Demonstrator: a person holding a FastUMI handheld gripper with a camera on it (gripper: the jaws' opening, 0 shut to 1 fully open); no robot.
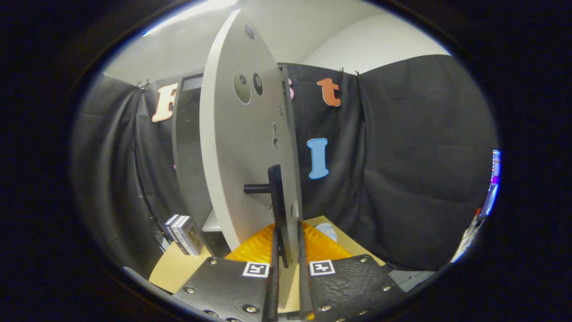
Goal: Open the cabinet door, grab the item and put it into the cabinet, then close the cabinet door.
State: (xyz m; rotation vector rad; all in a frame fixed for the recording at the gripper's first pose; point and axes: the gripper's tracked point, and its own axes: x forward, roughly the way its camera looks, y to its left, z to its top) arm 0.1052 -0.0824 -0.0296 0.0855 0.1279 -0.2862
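Fingers of the gripper (286, 268) sit close together, pinching the open cabinet door (241, 147) at its edge beside the dark handle (276, 201). Boxed item (182, 233) stands outside, by the cabinet (185, 147). Risk: the thin edge could slip free mid-swing.
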